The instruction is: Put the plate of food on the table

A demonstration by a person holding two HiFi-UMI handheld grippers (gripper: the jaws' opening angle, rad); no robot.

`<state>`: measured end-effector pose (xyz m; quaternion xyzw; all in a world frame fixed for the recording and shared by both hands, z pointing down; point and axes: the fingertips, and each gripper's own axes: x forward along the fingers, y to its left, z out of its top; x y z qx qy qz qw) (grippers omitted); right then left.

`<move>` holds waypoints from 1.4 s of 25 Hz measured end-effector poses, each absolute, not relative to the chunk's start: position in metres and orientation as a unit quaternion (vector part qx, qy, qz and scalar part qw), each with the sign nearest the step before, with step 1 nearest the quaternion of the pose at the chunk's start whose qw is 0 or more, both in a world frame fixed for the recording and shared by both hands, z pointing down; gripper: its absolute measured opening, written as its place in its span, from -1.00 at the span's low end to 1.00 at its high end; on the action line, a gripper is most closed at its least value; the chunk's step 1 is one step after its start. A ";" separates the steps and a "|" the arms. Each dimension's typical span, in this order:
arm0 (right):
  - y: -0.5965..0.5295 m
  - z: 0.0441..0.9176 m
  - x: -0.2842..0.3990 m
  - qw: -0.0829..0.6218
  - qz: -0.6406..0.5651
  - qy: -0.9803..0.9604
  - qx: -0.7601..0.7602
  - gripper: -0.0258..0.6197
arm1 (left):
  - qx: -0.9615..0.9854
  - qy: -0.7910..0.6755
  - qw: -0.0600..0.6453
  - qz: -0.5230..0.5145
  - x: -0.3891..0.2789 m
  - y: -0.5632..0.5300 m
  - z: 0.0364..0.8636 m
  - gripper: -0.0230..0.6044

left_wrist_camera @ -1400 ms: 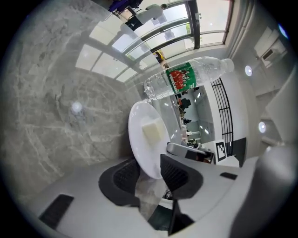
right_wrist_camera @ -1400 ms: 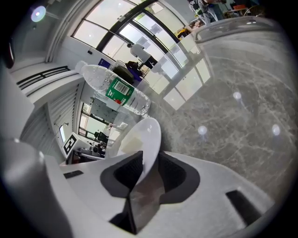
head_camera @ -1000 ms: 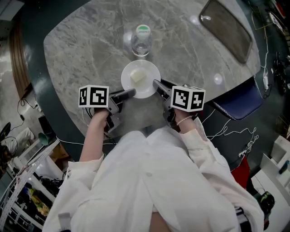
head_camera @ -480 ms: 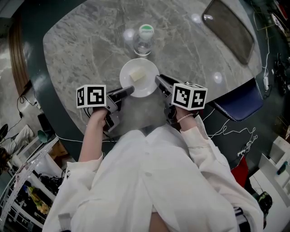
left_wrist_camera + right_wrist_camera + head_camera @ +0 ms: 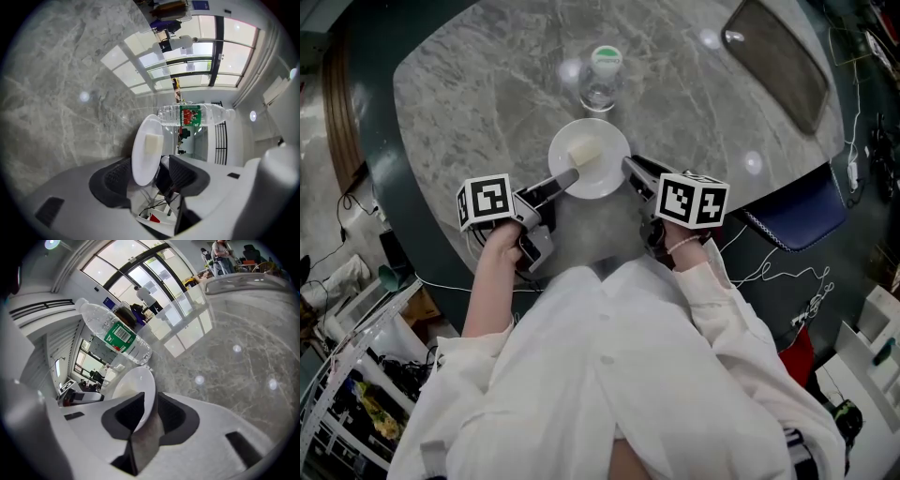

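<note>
Marble table (image 5: pixel 469 94): white plate (image 5: pixel 590 157) carrying a pale food block (image 5: pixel 584 150) looks set down flat, just short of the water bottle (image 5: pixel 602 80). Left gripper (image 5: pixel 565 180) at the near-left rim, jaws opening, rim between them with a gap on one side. Right gripper (image 5: pixel 630 171) at the near-right rim, clenched on the plate's edge. The plate lies straight ahead of both claws, between them; I'd judge the right one lets go next, then both back off toward the person
</note>
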<state>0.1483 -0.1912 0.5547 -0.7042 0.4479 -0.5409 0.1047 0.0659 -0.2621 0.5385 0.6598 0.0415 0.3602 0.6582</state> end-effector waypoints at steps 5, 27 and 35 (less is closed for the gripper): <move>-0.192 0.555 0.142 0.083 -0.534 0.456 -0.707 -0.67 | 0.645 0.024 0.674 0.359 0.057 -0.256 0.537 -0.14; -0.166 0.533 0.122 0.065 -0.513 0.463 -0.720 -0.68 | 0.709 0.126 0.604 0.343 0.021 -0.226 0.497 -0.13; -0.156 0.514 0.097 0.073 -0.506 0.478 -0.714 -0.72 | 0.770 0.157 0.546 0.290 0.028 -0.221 0.462 -0.16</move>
